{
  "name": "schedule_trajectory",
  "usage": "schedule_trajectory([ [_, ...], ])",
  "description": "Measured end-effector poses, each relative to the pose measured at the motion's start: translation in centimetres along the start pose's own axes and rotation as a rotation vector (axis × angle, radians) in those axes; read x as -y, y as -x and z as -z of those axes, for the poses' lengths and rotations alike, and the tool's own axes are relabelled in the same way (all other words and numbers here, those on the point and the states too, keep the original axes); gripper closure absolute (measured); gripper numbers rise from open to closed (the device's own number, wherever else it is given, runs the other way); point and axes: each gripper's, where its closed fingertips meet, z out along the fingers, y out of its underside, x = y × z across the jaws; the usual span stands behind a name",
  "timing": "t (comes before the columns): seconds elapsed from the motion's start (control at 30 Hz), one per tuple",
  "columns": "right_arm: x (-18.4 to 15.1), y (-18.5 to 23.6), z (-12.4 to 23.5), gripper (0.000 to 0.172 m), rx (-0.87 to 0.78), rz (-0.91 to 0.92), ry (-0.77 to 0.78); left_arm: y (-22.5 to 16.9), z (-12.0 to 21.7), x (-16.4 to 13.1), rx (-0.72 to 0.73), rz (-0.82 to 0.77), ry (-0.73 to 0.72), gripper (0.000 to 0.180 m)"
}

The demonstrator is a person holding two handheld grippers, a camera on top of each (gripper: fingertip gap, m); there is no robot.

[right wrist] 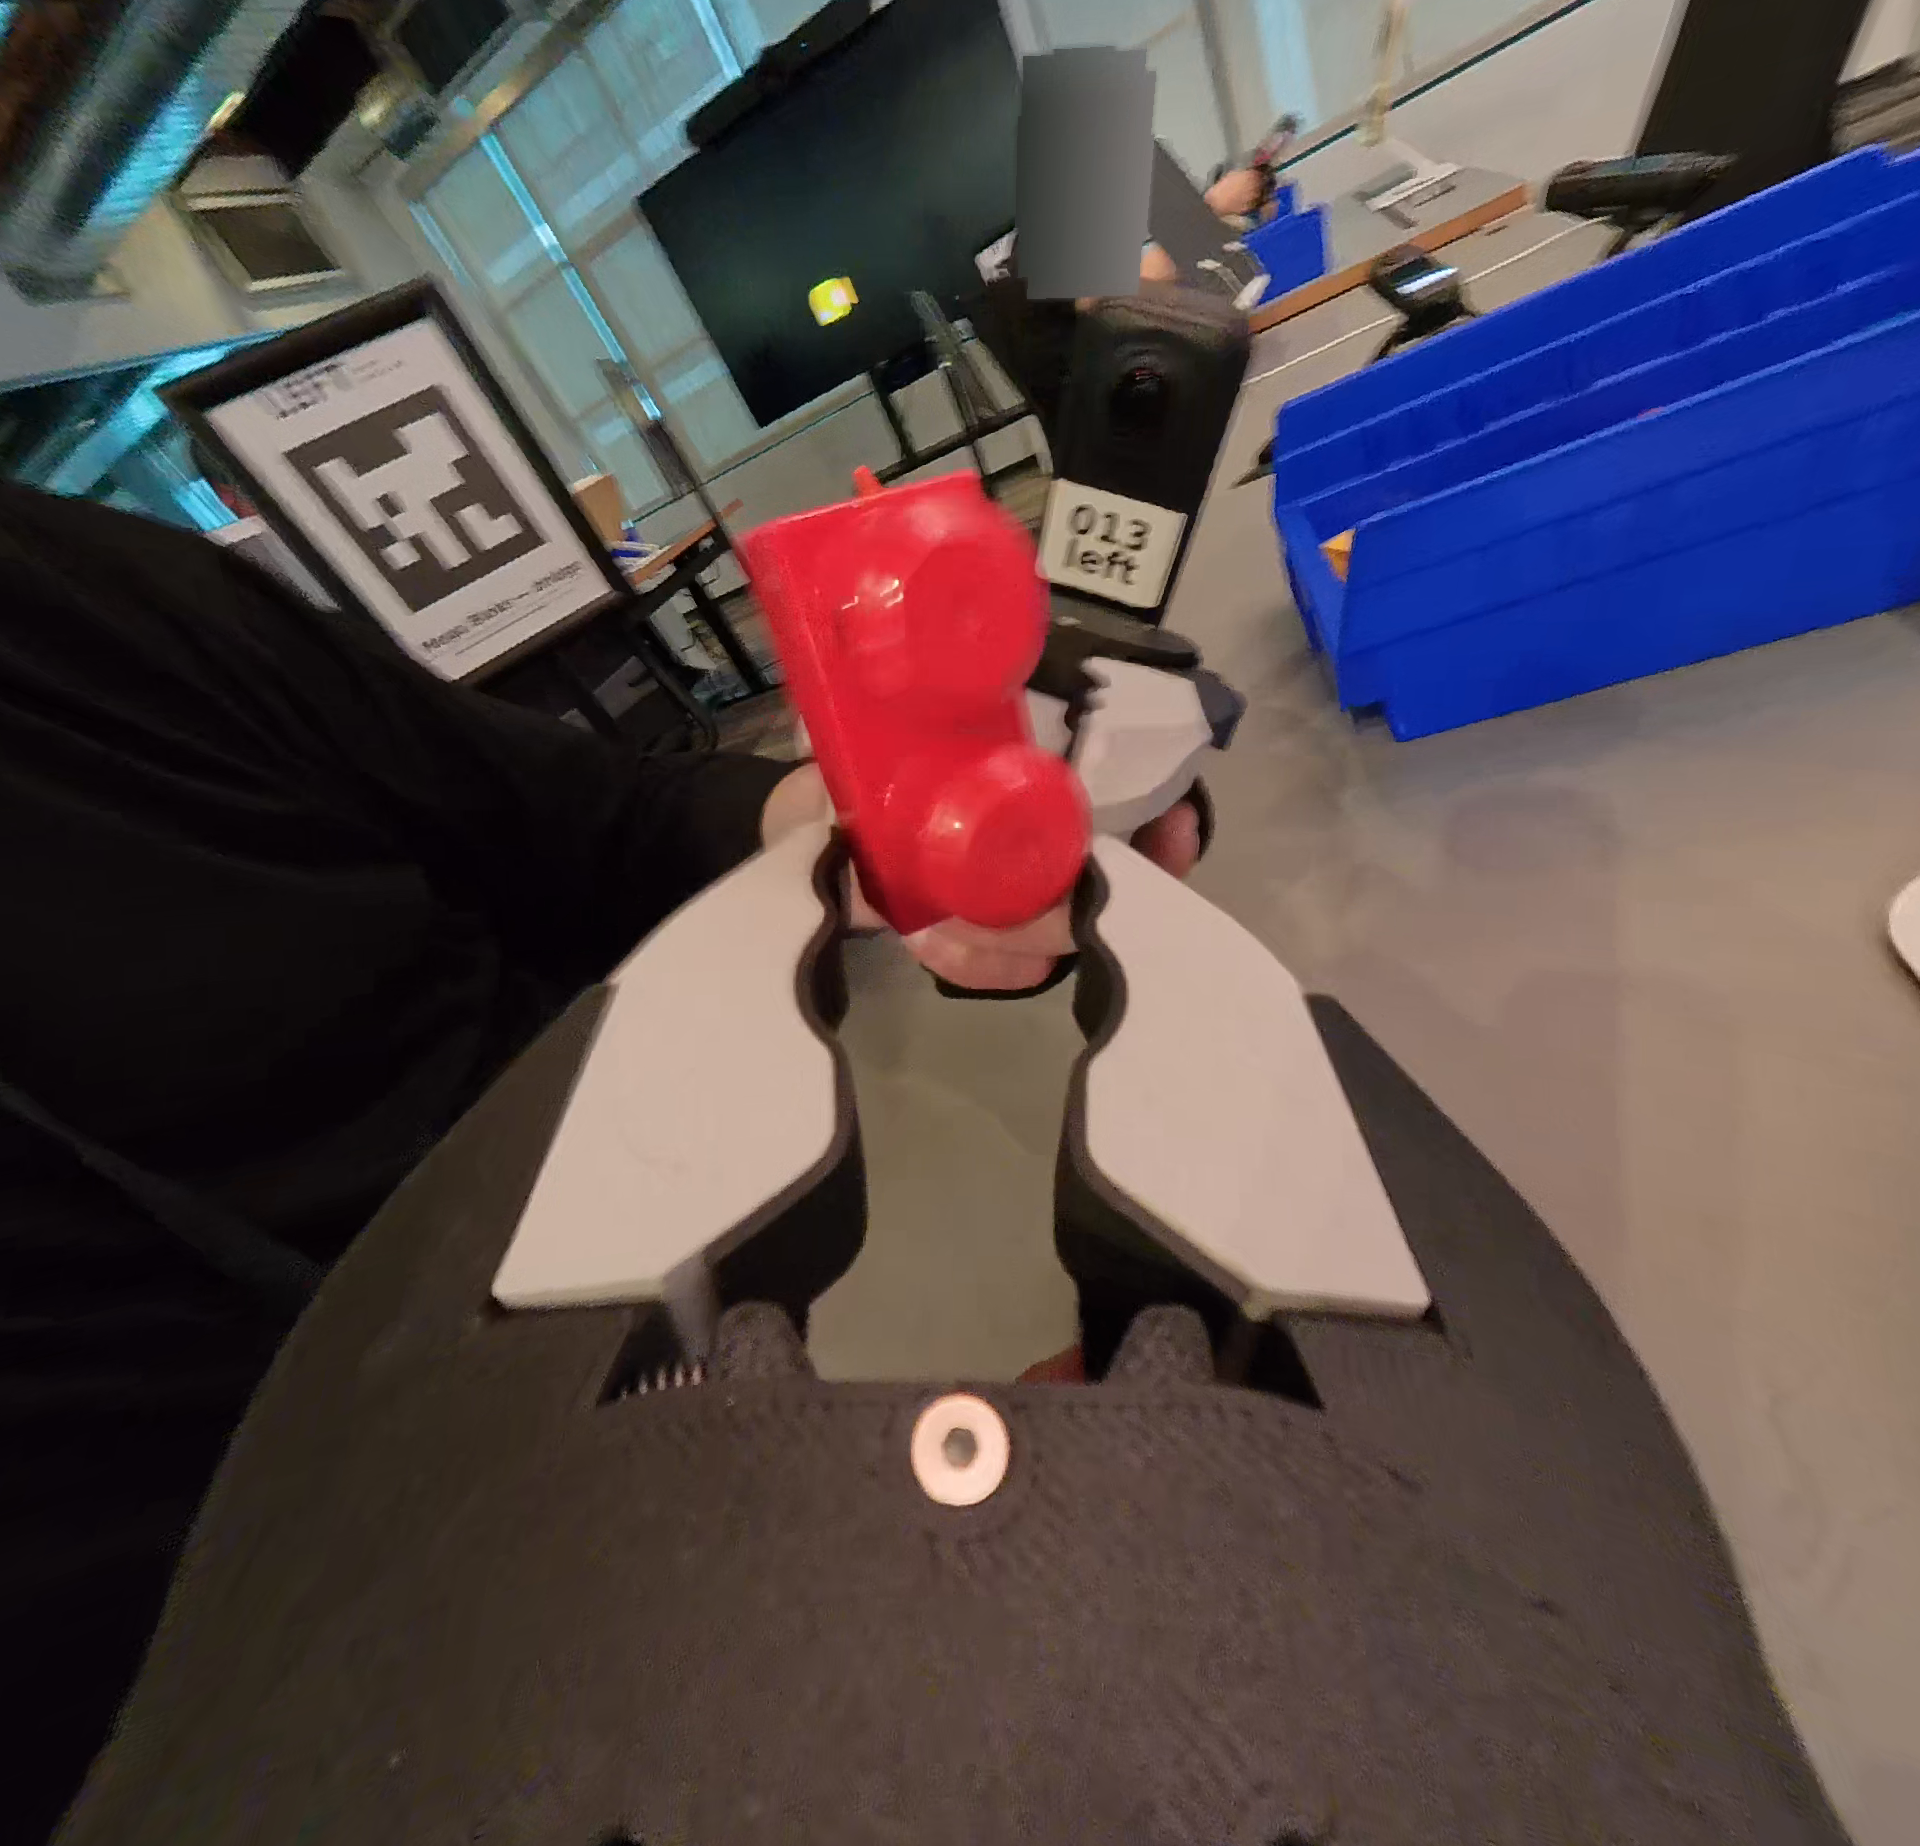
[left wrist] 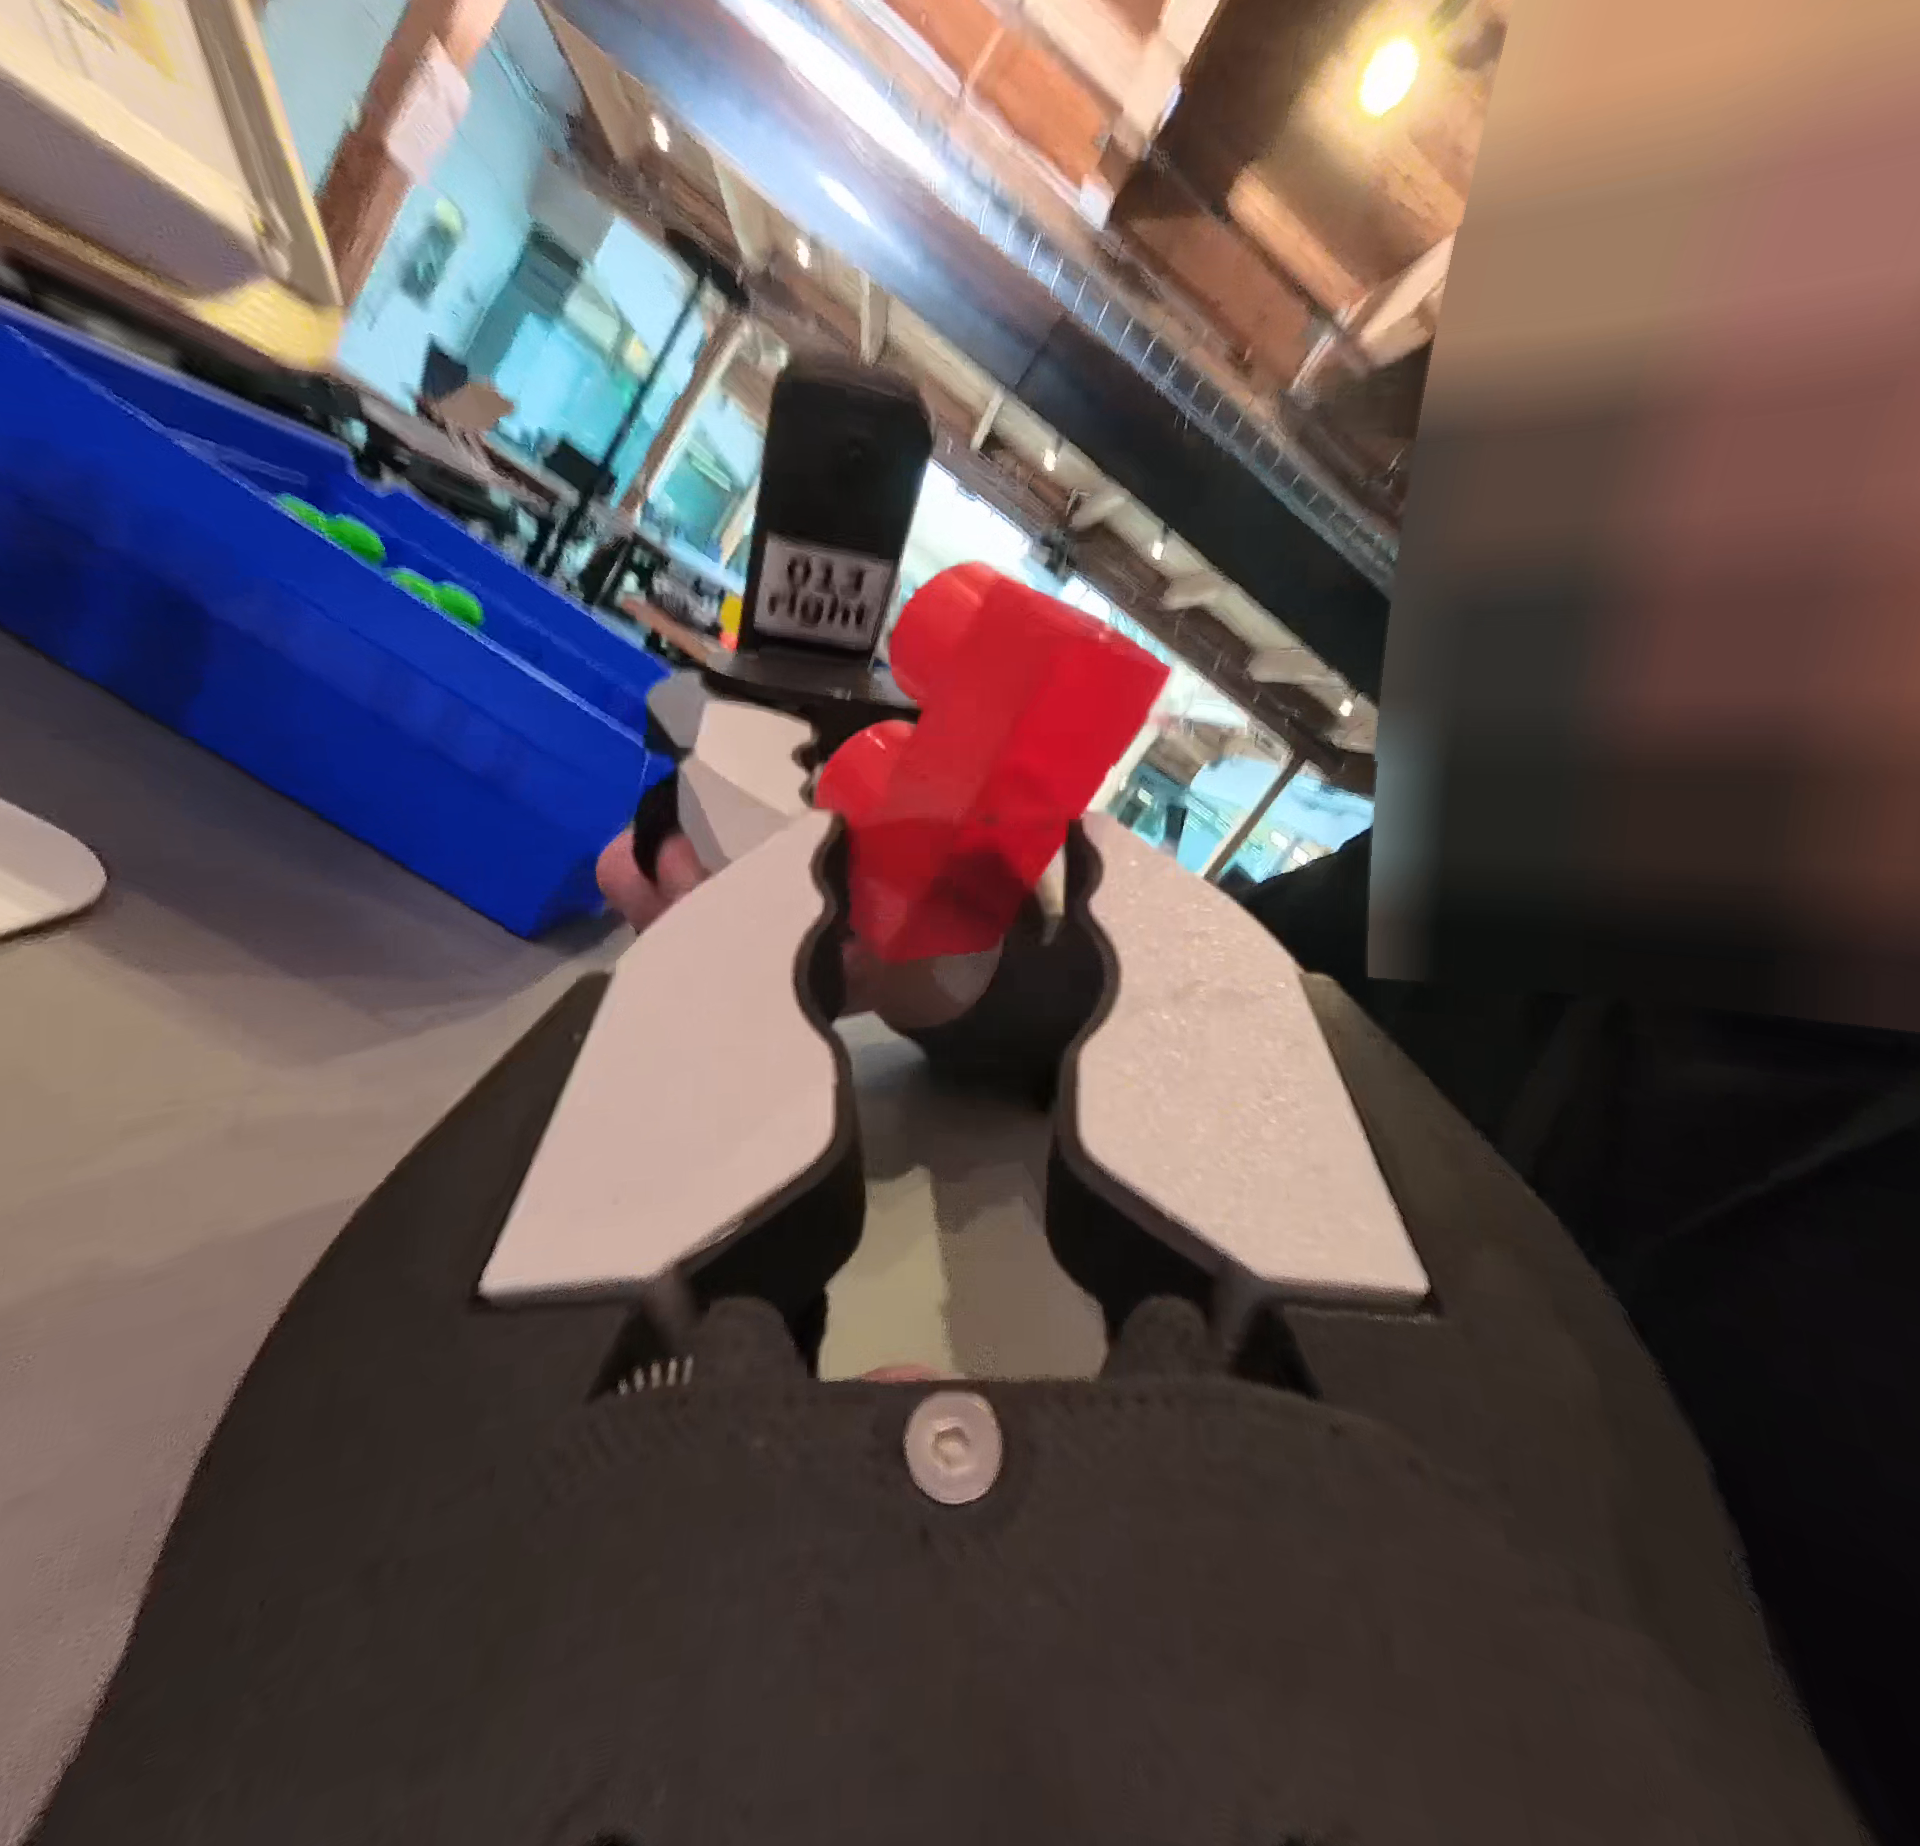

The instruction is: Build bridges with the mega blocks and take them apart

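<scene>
A red two-stud mega block [left wrist: 987, 747] hangs in the air between my two grippers, which face each other. In the right wrist view the red block [right wrist: 925, 716] has its studs turned to the camera. My right gripper [right wrist: 956, 871] is shut on its lower end, one pad on the flat edge and one on a stud. My left gripper [left wrist: 951, 846] is open around the same block, and a thin dark gap shows at its right pad. The right gripper's finger [left wrist: 727, 788] shows behind the block, and the left gripper's finger [right wrist: 1132, 747] shows in the right wrist view.
A blue bin [left wrist: 312, 633] holding green blocks [left wrist: 416, 570] stands on the grey table [left wrist: 208, 1069]; it also shows in the right wrist view [right wrist: 1610, 508]. A white rounded object [left wrist: 42, 871] lies at the table's edge. A framed marker board [right wrist: 416, 487] stands behind. A black sleeve [right wrist: 312, 809] fills the left.
</scene>
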Motion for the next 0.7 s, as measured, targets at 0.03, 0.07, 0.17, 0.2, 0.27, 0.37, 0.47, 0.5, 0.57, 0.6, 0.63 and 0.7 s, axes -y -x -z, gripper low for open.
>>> schedule_trajectory([
  [0.03, 0.2, 0.0, 0.2, 0.133, 0.01, -0.009, -0.019, 0.1, 0.3, 0.3, 0.004, -0.003, -0.01, 0.144],
  [0.07, 0.4, -0.1, 0.3, 0.134, 0.015, -0.023, -0.033, 0.2, 0.5, 0.3, 0.017, -0.026, 0.0, 0.146],
  [0.17, 0.2, -0.2, 0.4, 0.134, -0.006, 0.011, -0.004, 0.0, 0.6, 0.4, 0.056, -0.099, 0.017, 0.152],
  [0.2, 0.4, 0.0, 0.4, 0.134, -0.002, 0.013, -0.007, -0.1, 0.6, 0.5, 0.059, -0.124, 0.021, 0.155],
  [0.27, 0.4, 0.0, 0.4, 0.134, -0.008, 0.028, 0.003, -0.3, 0.7, 0.6, 0.058, -0.14, 0.03, 0.157],
  [0.37, 0.4, 0.0, 0.5, 0.134, -0.013, 0.031, 0.008, -0.2, 0.8, 0.5, 0.063, -0.139, 0.03, 0.155],
  [0.47, 0.4, -0.3, 0.8, 0.134, -0.031, 0.041, 0.026, -0.2, 0.9, 0.6, 0.084, -0.159, 0.032, 0.153],
  [0.5, 0.3, -0.4, 0.9, 0.134, -0.041, 0.047, 0.042, -0.1, 1.0, 0.7, 0.091, -0.167, 0.03, 0.152],
  [0.57, 0.0, -0.6, 1.3, 0.134, -0.075, 0.085, 0.102, 0.1, 1.5, 0.9, 0.126, -0.193, 0.045, 0.148],
  [0.6, -0.1, -0.6, 1.6, 0.134, -0.098, 0.118, 0.141, 0.2, 1.9, 0.8, 0.144, -0.206, 0.056, 0.146],
  [0.63, -0.4, -0.6, 2.0, 0.134, -0.121, 0.156, 0.191, 0.3, 2.3, 0.9, 0.161, -0.216, 0.061, 0.145],
  [0.7, -1.5, -0.5, 3.0, 0.134, -0.173, 0.261, 0.337, 1.1, 3.2, 0.6, 0.219, -0.25, 0.109, 0.145],
])
